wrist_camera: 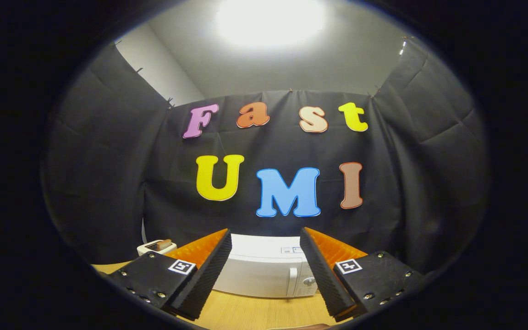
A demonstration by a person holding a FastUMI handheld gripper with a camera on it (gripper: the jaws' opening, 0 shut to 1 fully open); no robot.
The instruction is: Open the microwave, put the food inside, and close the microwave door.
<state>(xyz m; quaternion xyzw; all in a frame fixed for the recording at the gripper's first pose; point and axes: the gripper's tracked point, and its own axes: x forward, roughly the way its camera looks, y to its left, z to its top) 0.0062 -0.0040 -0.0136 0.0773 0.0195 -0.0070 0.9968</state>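
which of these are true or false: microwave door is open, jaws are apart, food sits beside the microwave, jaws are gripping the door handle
1. The microwave door is open. False: it is closed, handle flush against the front.
2. The gripper has its jaws apart. True, nothing is between them.
3. The food sits in a white dish beside the microwave on the wooden table. True.
4. The jaws are gripping the door handle. False: the handle lies beyond them, untouched.

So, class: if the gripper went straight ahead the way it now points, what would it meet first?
Probably the closed white microwave on the wooden table, seen beyond the open gripper; depth is unclear.
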